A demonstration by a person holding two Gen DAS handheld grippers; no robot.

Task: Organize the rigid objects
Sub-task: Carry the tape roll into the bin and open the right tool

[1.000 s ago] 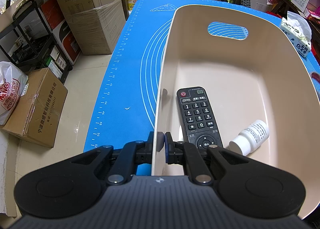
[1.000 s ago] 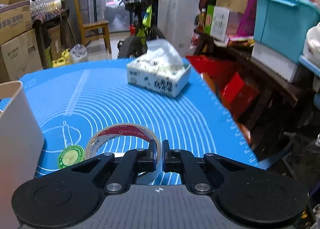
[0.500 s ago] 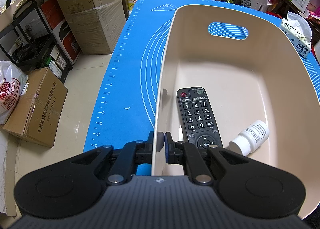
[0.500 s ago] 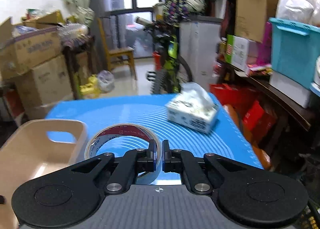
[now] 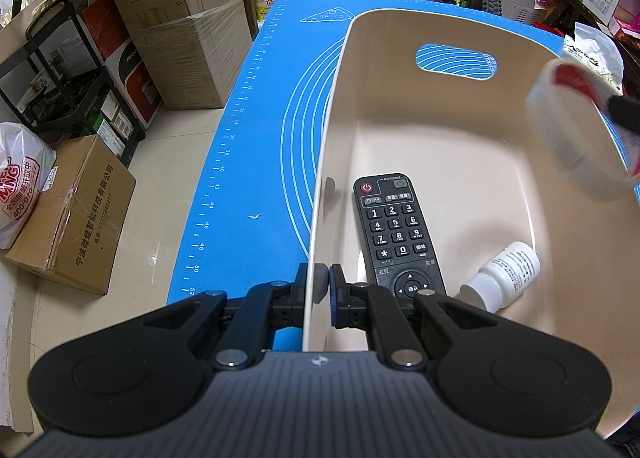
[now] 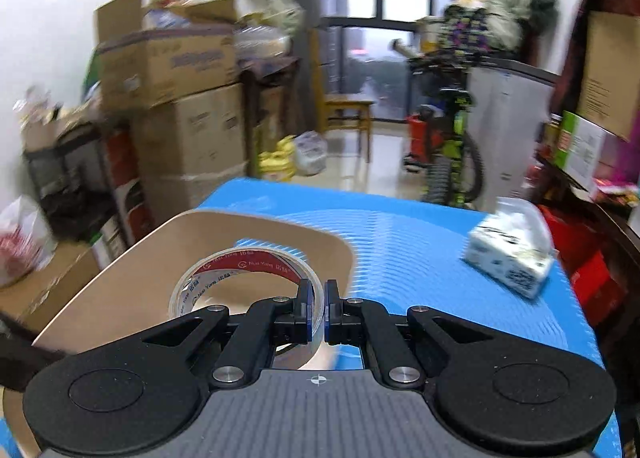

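A beige plastic bin (image 5: 460, 30) stands on the blue mat (image 5: 264, 130). My left gripper (image 5: 322, 286) is shut on the bin's near-left wall. Inside the bin lie a black remote control (image 5: 396, 234) and a small white bottle (image 5: 502, 276) on its side. My right gripper (image 6: 318, 312) is shut on the edge of a clear tape roll (image 6: 240, 274) with a red inner label, held above the bin's right rim (image 6: 280, 222). The roll shows blurred at the right of the left wrist view (image 5: 576, 134).
A tissue pack (image 6: 510, 254) lies on the mat at the far right. Cardboard boxes (image 5: 176, 26), a black shelf (image 5: 60, 70) and a bicycle (image 6: 452, 162) stand on the floor around the table. The mat's left edge drops to the floor.
My right gripper has lifted the tape roll off the mat and carried it left, over the bin's right rim. The left gripper has kept its hold on the bin wall.
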